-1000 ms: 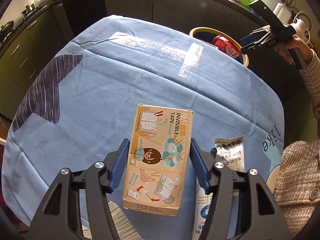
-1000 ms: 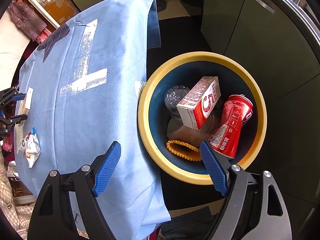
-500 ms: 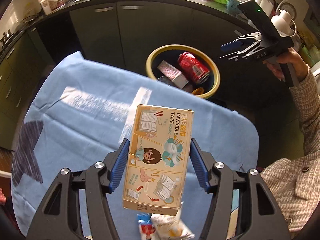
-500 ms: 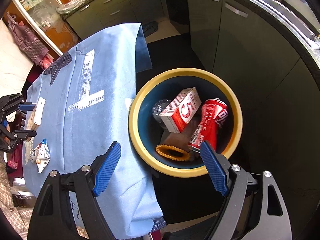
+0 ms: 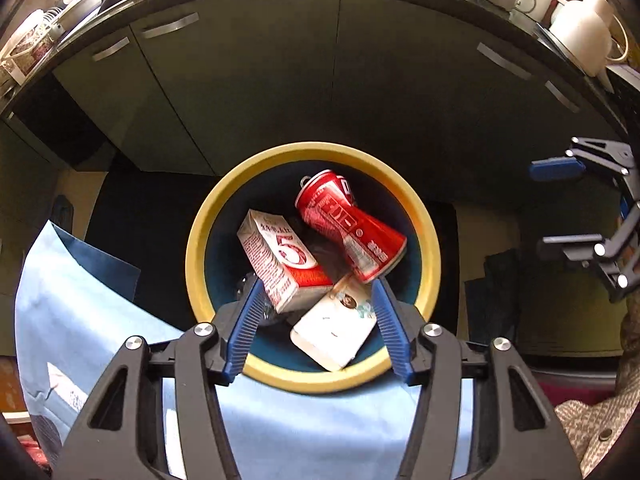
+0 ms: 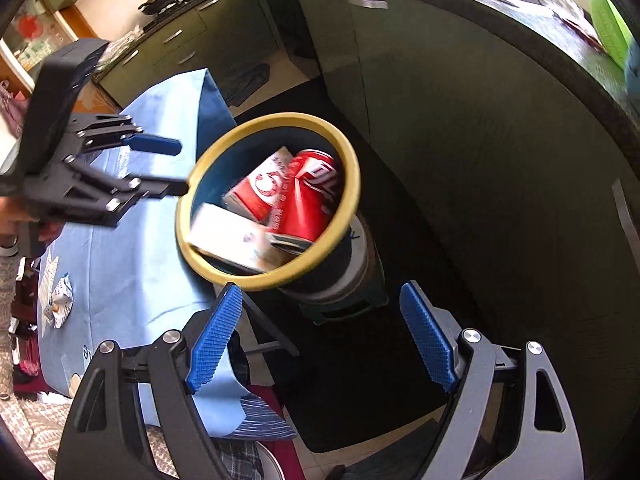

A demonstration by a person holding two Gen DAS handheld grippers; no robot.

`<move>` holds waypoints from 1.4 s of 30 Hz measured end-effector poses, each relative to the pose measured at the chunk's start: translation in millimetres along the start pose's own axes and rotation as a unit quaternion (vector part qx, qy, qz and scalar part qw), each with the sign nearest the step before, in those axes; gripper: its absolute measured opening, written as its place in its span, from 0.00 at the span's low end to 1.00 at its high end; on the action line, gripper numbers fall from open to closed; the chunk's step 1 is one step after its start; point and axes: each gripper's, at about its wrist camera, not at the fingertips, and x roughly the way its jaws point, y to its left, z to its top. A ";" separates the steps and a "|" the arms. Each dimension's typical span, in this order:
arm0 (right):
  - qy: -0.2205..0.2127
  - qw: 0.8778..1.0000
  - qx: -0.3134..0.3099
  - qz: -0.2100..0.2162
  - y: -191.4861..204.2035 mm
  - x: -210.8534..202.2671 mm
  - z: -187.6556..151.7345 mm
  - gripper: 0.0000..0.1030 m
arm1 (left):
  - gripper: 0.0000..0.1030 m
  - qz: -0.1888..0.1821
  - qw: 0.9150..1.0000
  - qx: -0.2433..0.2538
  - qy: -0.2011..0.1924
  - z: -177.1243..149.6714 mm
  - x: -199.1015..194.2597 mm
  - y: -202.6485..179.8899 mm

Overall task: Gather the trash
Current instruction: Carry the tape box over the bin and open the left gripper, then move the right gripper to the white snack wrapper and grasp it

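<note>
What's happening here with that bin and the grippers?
A person is collecting trash. The left gripper hangs over the yellow-rimmed bin, its jaws closing with nothing between them; the tape box lies in the bin beside a red can and a carton. The right gripper is open and empty. A snack wrapper remains on the blue tablecloth.

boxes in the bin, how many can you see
2. The red-and-white carton leans against the red can in the yellow-rimmed bin; the tape box lies beneath the left gripper, whose jaws are closing empty. More may be buried underneath.
</note>
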 end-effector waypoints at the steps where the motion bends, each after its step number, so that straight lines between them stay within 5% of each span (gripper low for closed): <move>1: -0.001 1.000 0.004 0.001 -4.8 0.0 -1.7 0.78 | 0.50 0.002 1.000 -0.004 0.001 4.8 4.3 1.2; 5: -0.006 1.000 0.008 0.012 -9.7 -3.3 -5.7 0.78 | 0.50 0.003 1.000 -0.021 -0.010 10.4 -3.2 5.5; 10: -0.013 0.999 -0.021 0.022 11.2 -10.3 -2.9 0.78 | 0.51 -0.008 0.997 -0.045 -0.055 -18.3 -62.9 0.5; 18: -0.005 0.990 -0.124 0.062 104.7 -16.1 -4.7 0.78 | 0.78 0.024 0.981 -0.114 -0.153 -144.8 -193.0 -12.7; 22: 0.019 0.970 -0.213 0.112 184.1 -10.9 -21.7 0.79 | 0.82 0.070 0.961 -0.202 -0.174 -229.6 -235.9 -1.5; 27: 0.058 0.937 -0.310 0.152 286.3 10.2 -45.7 0.79 | 0.86 0.167 0.925 -0.290 -0.181 -333.8 -263.1 15.1; 31: 0.089 0.913 -0.359 0.171 358.3 33.5 -60.5 0.79 | 0.86 0.180 0.903 -0.345 -0.183 -400.8 -267.5 20.4; 37: 0.114 0.880 -0.443 0.130 435.6 70.0 -78.5 0.90 | 0.86 0.174 0.890 -0.379 -0.186 -443.6 -261.3 23.8; 42: 0.144 0.872 -0.460 0.088 457.2 101.5 -79.2 0.93 | 0.86 0.170 0.890 -0.378 -0.189 -448.3 -256.0 14.0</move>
